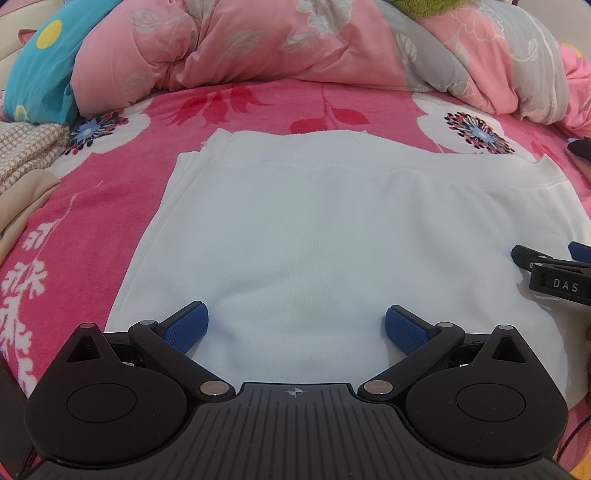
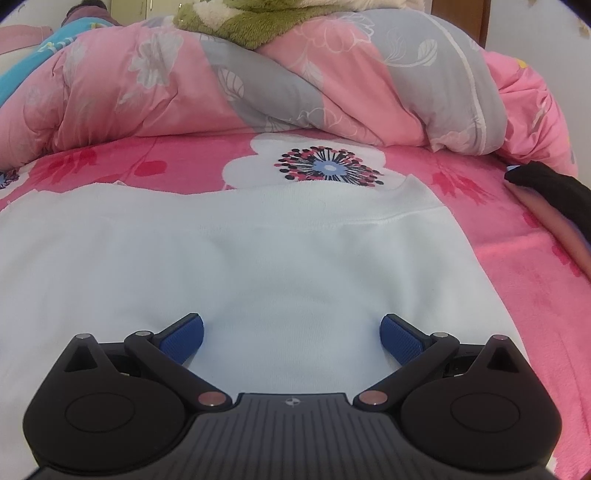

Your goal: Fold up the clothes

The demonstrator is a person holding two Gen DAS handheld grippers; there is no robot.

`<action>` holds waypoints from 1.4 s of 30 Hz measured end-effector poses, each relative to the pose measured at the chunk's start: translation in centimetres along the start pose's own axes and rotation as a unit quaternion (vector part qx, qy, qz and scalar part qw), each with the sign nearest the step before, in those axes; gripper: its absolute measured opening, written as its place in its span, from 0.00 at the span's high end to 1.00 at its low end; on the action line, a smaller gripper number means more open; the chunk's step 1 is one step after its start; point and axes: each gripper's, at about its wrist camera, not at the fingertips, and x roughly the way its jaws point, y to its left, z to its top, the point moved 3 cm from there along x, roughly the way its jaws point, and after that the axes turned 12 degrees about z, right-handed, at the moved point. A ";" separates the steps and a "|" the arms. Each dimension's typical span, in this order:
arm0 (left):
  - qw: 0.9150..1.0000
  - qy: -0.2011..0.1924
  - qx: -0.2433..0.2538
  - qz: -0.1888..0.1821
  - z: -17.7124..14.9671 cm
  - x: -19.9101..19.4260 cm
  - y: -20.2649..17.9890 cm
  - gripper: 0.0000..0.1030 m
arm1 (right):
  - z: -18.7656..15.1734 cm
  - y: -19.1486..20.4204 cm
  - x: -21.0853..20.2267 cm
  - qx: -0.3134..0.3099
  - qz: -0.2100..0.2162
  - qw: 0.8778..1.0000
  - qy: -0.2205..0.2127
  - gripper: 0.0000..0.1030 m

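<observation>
The white garment (image 1: 332, 236) lies flat on the pink flowered blanket (image 1: 92, 206) in front of me, spread wide, its ribbed hem band (image 1: 369, 171) running left to right along the far edge. In the right wrist view the same white cloth (image 2: 258, 258) fills the near half of the frame, with the band (image 2: 332, 206) at its far side and the right edge falling away onto the pink blanket (image 2: 517, 266).

My left gripper (image 1: 296, 325) sits low over the near part of the garment with its 2 blue-padded fingers (image 1: 186, 325) spread wide apart, nothing between them but bare white cloth. My right gripper (image 2: 291, 332) is the same: released, jaws wide, its blue pads (image 2: 402, 338) just above the fabric and grasping nothing. From the left wrist view, the tip of my right gripper (image 1: 554, 273) shows at the right edge, over the garment's right side; from that angle I cannot tell whether it touches the cloth.

Beyond the garment, a big white flower with a dark starburst centre (image 2: 328, 168) is printed on the blanket just past the band. Further back, a bunched pink and grey quilt (image 2: 258, 81) is heaped across the far side, with something fuzzy and green (image 2: 251, 26) on top of it. At the far left lies a blue cushion with a yellow dot (image 1: 44, 66), and nearer, a beige knitted cloth (image 1: 26, 155). A dark object (image 2: 550, 188) rests at the right edge of the blanket.
</observation>
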 end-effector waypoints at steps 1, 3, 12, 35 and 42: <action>1.000 0.000 0.000 0.000 0.0 0.0 0.0 0.00 | 0.0 0.0 0.0 0.000 0.000 1.000 0.000 0.00; 1.000 0.000 0.000 0.000 0.0 0.0 0.0 0.00 | 0.0 0.0 0.0 0.000 0.000 1.000 0.000 0.00; 1.000 -0.006 0.005 0.000 -0.1 0.1 -0.1 0.00 | -0.1 0.0 0.1 -0.001 -0.001 1.000 0.001 0.00; 0.981 -0.189 -0.042 -0.018 4.5 0.4 -1.0 0.09 | -0.9 -0.1 -0.3 -0.002 0.003 1.000 -0.031 0.00; 0.988 -0.129 -0.088 0.016 3.3 4.8 1.3 0.41 | -1.1 -0.2 -0.3 -0.001 0.006 0.999 -0.038 0.00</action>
